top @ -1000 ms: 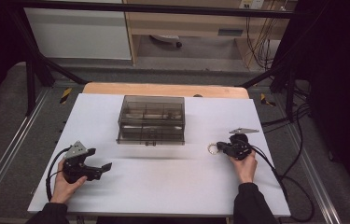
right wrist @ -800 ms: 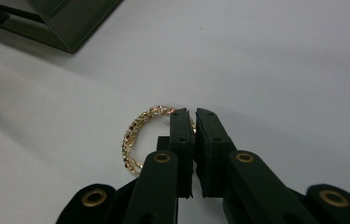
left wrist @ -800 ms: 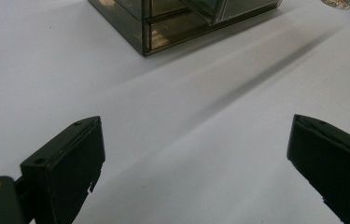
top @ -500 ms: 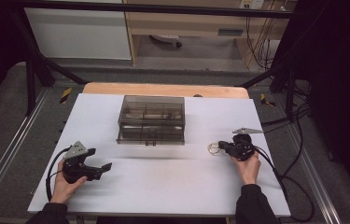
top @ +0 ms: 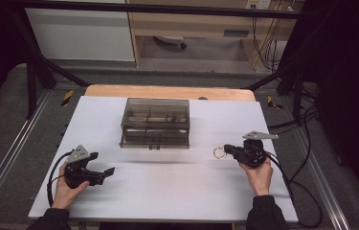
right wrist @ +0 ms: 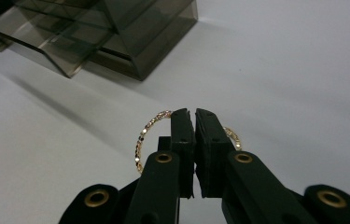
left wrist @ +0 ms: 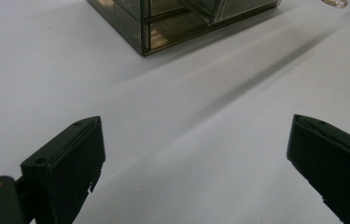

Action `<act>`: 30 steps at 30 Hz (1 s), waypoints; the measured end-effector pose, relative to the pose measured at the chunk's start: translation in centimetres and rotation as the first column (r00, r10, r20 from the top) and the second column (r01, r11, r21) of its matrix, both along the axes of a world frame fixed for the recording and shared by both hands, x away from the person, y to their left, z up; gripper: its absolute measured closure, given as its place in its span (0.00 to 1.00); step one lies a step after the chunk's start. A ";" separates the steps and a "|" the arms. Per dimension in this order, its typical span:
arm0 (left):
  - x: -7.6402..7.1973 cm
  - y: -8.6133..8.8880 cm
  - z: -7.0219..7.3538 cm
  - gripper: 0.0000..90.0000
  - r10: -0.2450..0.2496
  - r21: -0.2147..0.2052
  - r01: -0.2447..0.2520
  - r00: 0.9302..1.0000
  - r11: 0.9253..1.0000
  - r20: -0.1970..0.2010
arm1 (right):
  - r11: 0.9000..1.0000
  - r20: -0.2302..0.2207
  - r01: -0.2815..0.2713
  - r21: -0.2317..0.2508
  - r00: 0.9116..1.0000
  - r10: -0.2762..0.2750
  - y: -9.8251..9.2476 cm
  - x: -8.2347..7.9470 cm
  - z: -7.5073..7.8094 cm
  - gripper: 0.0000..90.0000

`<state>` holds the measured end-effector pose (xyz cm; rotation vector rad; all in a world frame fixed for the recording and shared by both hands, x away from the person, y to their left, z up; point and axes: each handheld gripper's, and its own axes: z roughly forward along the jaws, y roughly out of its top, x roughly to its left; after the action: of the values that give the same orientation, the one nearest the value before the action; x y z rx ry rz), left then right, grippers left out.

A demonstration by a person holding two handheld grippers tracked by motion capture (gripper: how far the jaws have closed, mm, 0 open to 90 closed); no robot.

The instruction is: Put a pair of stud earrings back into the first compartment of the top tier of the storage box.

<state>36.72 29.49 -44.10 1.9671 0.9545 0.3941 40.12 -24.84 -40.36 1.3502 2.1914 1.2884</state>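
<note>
A thin gold beaded bracelet is pinched between the jaws of my right gripper, which is shut on it and holds it above the white table. In the high view that gripper is at the right with the bracelet at its tip. A smoked clear plastic drawer box stands at the table's middle back, with a drawer pulled partly out. My left gripper rests at the front left, open with nothing between its jaws.
The white tabletop lies bare between the two hands and in front of the box. Cables trail from both grippers, one looping off the right edge. A wooden strip borders the far side.
My right gripper has lifted off the table with the bracelet and shifted slightly. The left gripper has stayed still.
</note>
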 end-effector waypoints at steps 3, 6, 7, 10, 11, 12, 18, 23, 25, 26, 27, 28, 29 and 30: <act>0.0 0.0 0.0 0.04 0.000 0.000 0.000 1.000 1.000 -0.001 | 1.000 0.015 -0.024 0.006 1.000 0.024 0.7 -0.8 1.2 0.96; 0.0 0.0 0.0 0.04 0.000 0.000 0.000 1.000 1.000 -0.001 | 0.999 0.019 -0.033 0.015 0.999 0.033 1.0 -1.1 1.7 0.97; 0.0 0.0 0.0 0.04 0.000 0.000 0.000 1.000 1.000 0.000 | 0.999 0.023 -0.043 0.018 0.999 0.043 1.2 -1.2 1.9 0.97; 0.0 0.0 0.0 0.04 0.000 0.001 0.000 1.000 1.000 0.001 | 0.998 0.039 -0.066 0.016 0.997 0.065 1.9 -1.7 2.7 0.97; 0.0 0.0 0.0 0.04 0.000 0.000 0.000 1.000 1.000 0.001 | 0.997 0.040 -0.069 0.017 0.997 0.068 2.1 -1.8 2.9 0.97; 0.0 0.0 0.0 0.04 0.000 0.000 0.000 1.000 1.000 0.001 | 0.997 0.043 -0.078 0.016 0.996 0.077 2.4 -1.9 3.2 0.97; 0.0 0.0 0.0 0.04 0.001 0.000 -0.001 1.000 1.000 0.000 | 0.994 0.076 -0.110 0.025 0.991 0.108 4.0 -2.1 4.5 0.97; 0.0 0.0 0.0 0.04 -0.001 0.000 0.001 1.000 1.000 0.002 | 0.987 0.108 -0.154 0.036 0.983 0.149 6.3 -2.1 5.8 0.97; 0.0 0.0 0.0 0.04 -0.001 0.001 0.001 1.000 1.000 0.001 | 0.987 0.112 -0.158 0.037 0.982 0.153 6.7 -2.1 6.0 0.97; 0.0 0.0 0.0 0.04 -0.001 0.002 0.001 1.000 1.000 0.001 | 0.985 0.114 -0.166 0.036 0.980 0.161 7.2 -2.0 6.1 0.97; 0.0 0.0 0.0 0.04 -0.002 0.001 0.002 1.000 1.000 0.002 | 0.984 0.116 -0.172 0.039 0.979 0.166 7.7 -1.9 6.3 0.97; 0.0 0.0 0.0 0.04 -0.002 0.002 0.002 1.000 1.000 0.001 | 0.984 0.119 -0.176 0.037 0.978 0.171 8.2 -1.8 6.4 0.97; 0.0 0.0 0.0 0.04 -0.002 0.002 0.002 1.000 1.000 0.001 | 0.983 0.119 -0.180 0.038 0.977 0.175 8.6 -1.6 6.4 0.97; 0.0 0.0 0.0 0.04 -0.002 0.001 0.002 1.000 1.000 0.001 | 0.982 0.121 -0.184 0.039 0.977 0.178 9.1 -1.5 6.4 0.97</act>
<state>36.69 29.51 -44.08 1.9686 0.9518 0.3948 38.62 -15.72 -33.92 1.0815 2.2574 1.4567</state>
